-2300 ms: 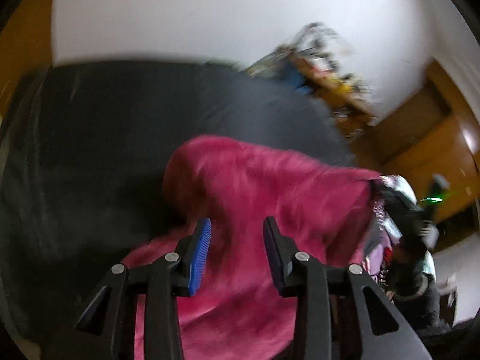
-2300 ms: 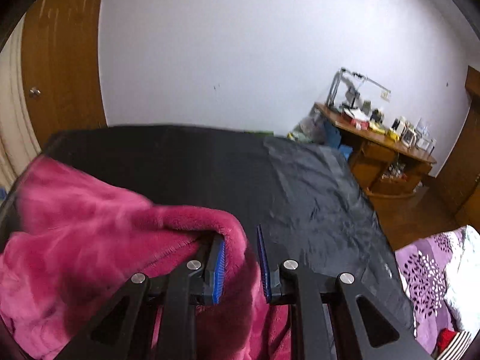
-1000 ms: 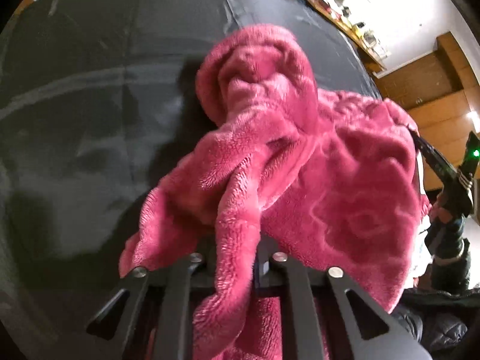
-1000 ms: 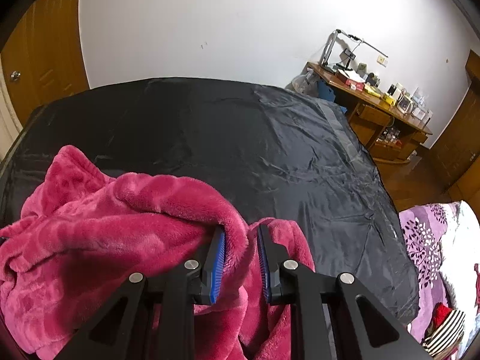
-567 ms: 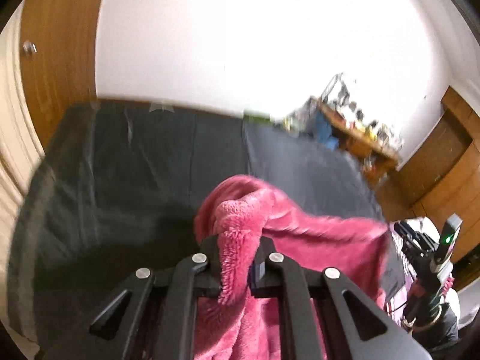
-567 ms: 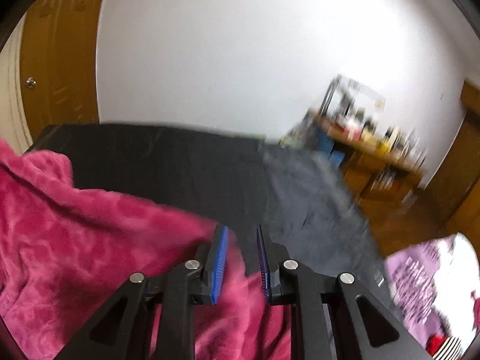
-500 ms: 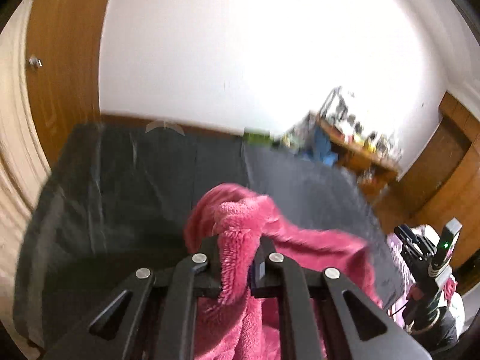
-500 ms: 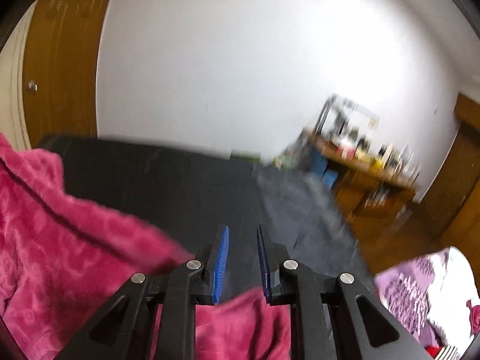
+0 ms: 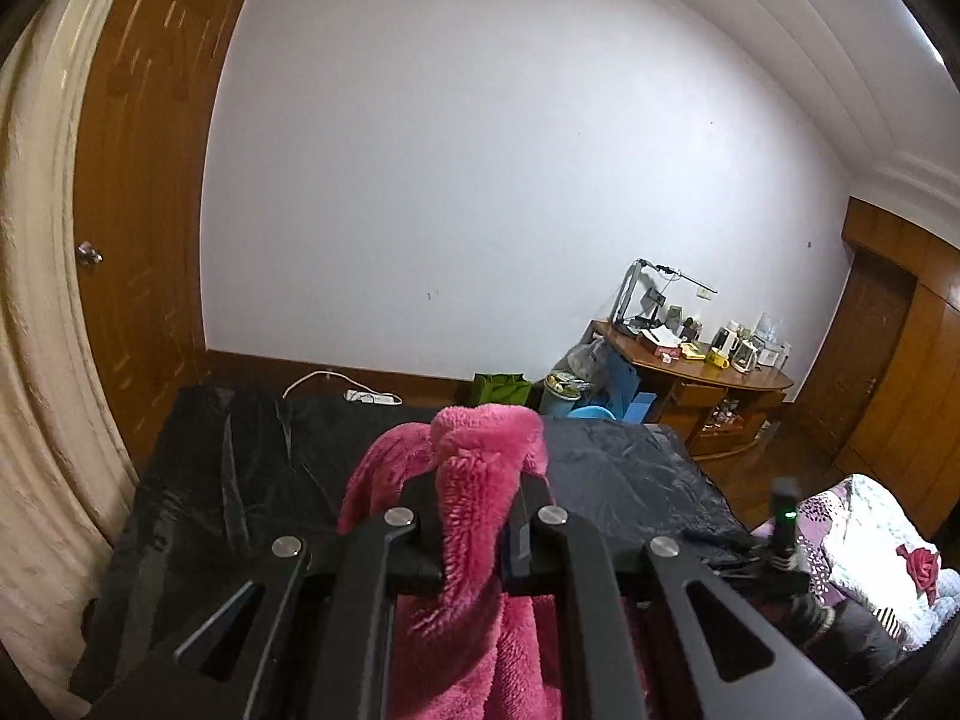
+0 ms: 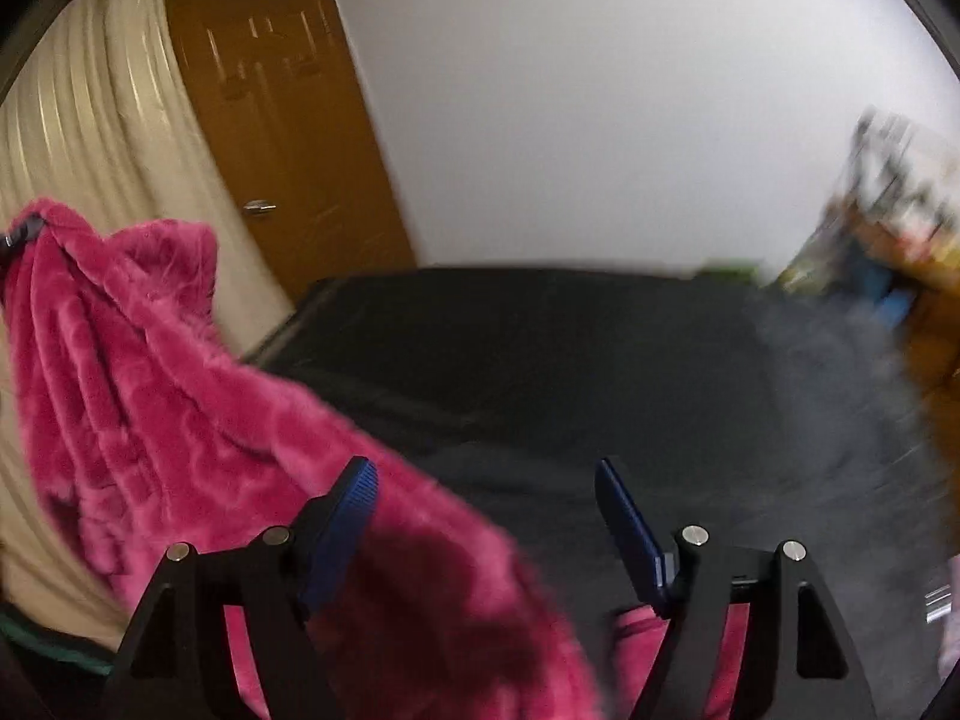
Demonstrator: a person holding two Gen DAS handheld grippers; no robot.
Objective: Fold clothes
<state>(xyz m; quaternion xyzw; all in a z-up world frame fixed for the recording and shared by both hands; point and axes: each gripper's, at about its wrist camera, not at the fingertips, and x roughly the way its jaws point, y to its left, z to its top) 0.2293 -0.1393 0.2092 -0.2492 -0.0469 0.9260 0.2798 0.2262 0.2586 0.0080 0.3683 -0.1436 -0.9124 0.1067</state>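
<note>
The black sheet-covered table [image 9: 252,480] lies bare ahead of both claws, open to its far edge. The fluffy magenta fleece garment [image 9: 480,480] fills the left claw [image 9: 477,516] and hangs across the left side of the right claw [image 10: 486,510], whose spread blue pads [image 10: 627,525] have clear air between them. A cluttered wooden desk [image 9: 708,372] stands beyond the table's far right corner.

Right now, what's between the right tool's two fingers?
Nothing gripped: in the right wrist view the right tool is open, only black sheet behind the gap; the pink fleece garment passes beside its left finger.
</note>
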